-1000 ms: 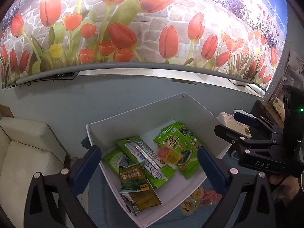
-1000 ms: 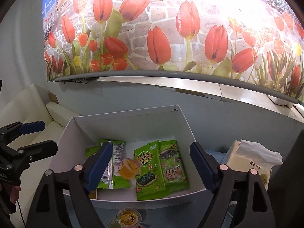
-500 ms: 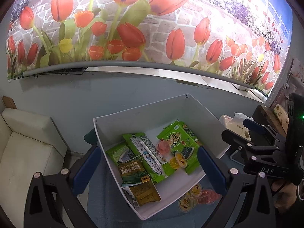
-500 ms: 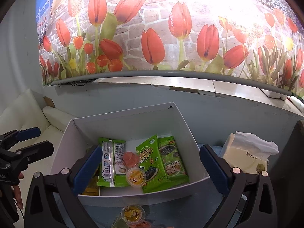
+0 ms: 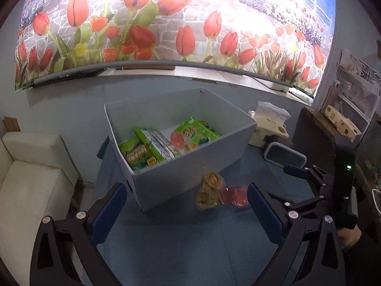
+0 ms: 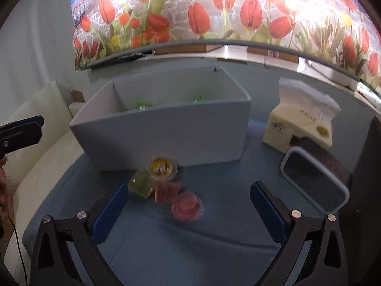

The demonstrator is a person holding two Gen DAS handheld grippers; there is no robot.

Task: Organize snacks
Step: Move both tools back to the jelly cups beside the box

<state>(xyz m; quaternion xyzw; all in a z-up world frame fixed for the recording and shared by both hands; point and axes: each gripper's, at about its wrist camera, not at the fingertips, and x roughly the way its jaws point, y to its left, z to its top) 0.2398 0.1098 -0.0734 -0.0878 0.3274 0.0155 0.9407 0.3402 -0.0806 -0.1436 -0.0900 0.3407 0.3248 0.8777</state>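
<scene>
A grey-white open box (image 5: 190,164) (image 6: 166,138) stands on the blue table. Inside it lie green snack packs (image 5: 197,131) and a red jelly cup (image 5: 177,139). In front of the box, on the cloth, sit several jelly cups: a yellow one (image 6: 162,167) (image 5: 213,181), a green-yellow one (image 6: 141,187), a pink one on its side (image 6: 166,191) and a red one (image 6: 188,206) (image 5: 235,194). My right gripper (image 6: 188,214) is open, wide around the red cup without touching it. My left gripper (image 5: 185,212) is open and empty, short of the box's near corner.
A tissue pack (image 6: 304,119) (image 5: 269,121) stands right of the box, with a grey-rimmed lid or tray (image 6: 314,183) in front of it. A white sofa (image 5: 28,174) lies left of the table. A tulip mural covers the wall behind.
Both grippers have pulled back and dropped lower, away from the box. A jelly cup that hung between the right gripper's fingers over the box now lies inside it.
</scene>
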